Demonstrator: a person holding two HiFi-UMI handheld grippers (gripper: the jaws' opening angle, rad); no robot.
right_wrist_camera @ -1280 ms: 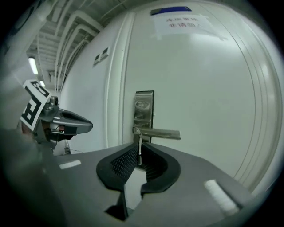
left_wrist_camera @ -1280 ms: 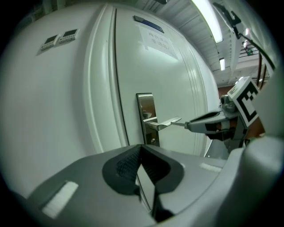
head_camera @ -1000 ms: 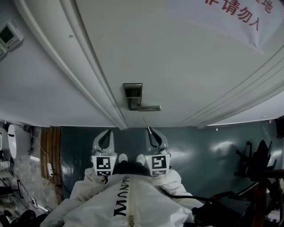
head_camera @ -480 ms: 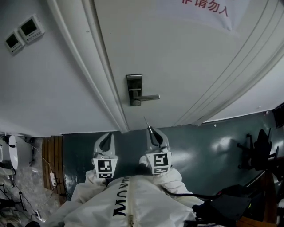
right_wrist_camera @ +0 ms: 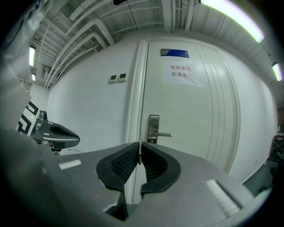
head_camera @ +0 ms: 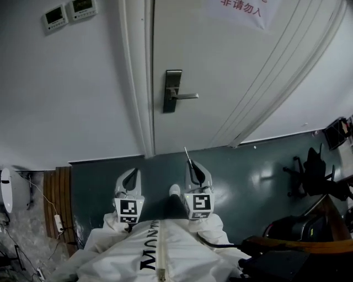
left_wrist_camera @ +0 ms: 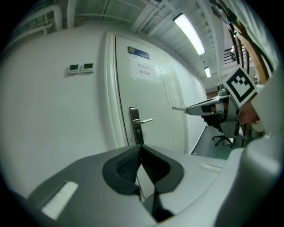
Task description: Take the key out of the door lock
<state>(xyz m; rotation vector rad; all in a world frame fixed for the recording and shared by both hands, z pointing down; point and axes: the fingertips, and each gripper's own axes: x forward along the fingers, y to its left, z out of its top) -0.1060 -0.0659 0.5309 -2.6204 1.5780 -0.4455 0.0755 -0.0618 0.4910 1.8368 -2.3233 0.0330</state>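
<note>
White panelled door (head_camera: 220, 82) fills the head view, with its brushed steel lock plate (head_camera: 172, 91) and lever handle (head_camera: 187, 96) up ahead, well apart from both tools. The grey two-jaw right gripper (head_camera: 191, 163) is pinched tight on a thin silvery metal key (head_camera: 187, 152), blade poking forward, clear of the lock, so the extraction looks done. The matching left gripper (head_camera: 133, 174) hangs beside it.

Over to the left gripper view: jaws closed tip to tip with nothing in them, and the key (left_wrist_camera: 179, 108) shows off to the right, jutting from the other tool.

Right gripper view now: ribbed black pads (right_wrist_camera: 124, 162) squeeze the key (right_wrist_camera: 140, 153) edge-on, just a sliver of metal between them. The danger, I reckon, is that narrow hold. The key could twist or slide out and drop to the dark teal floor (head_camera: 248, 165) if the grip eases or the hand jerks.

Around: two wall control panels (head_camera: 55, 16), a paper notice (head_camera: 242, 8), a black office chair (head_camera: 309, 171) far right. Nothing blocks the way
</note>
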